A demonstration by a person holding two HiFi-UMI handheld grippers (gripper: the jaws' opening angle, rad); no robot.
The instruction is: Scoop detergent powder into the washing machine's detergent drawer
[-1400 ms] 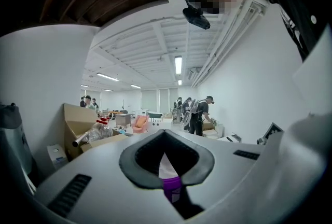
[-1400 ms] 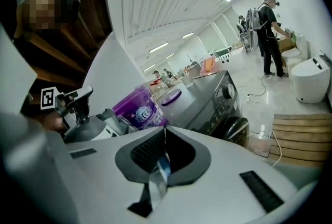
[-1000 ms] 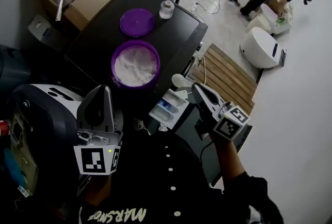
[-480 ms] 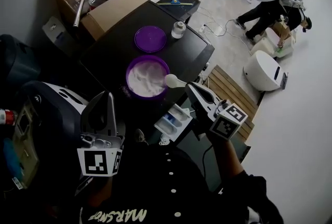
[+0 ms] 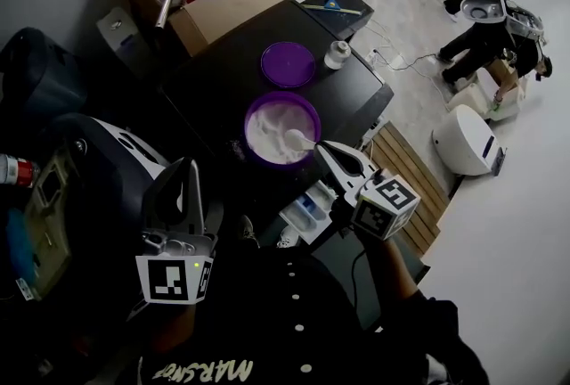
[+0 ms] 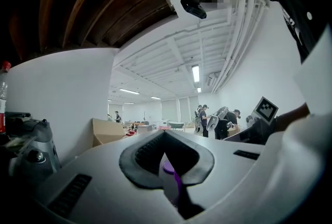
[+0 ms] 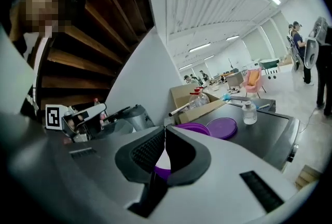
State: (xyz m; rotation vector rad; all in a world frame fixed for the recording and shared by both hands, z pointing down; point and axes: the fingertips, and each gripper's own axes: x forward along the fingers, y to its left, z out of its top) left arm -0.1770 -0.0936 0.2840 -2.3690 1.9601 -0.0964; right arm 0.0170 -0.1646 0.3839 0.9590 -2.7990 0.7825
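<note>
You're moving R gripper (image 5: 328, 149), jaws pinched tight on white plastic scoop (image 5: 297, 139), off white detergent drawer (image 5: 304, 212) to round purple powder tub (image 5: 253, 118): reloading. L gripper (image 5: 184, 169) idling, jaws closed, empty.

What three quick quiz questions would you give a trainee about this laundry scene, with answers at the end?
1. True or false: the purple lid is sitting on top of the powder tub.
2. Pick one: the right gripper is shut on A) a small bottle, B) a white scoop, C) nothing.
3. Fill in: the detergent drawer below the scoop stands ___.

Key:
1. False. The lid lies beside the tub on the dark top, and the tub's white powder is uncovered.
2. B. The scoop's bowl is over the tub.
3. Open. Its compartments are showing.
</note>
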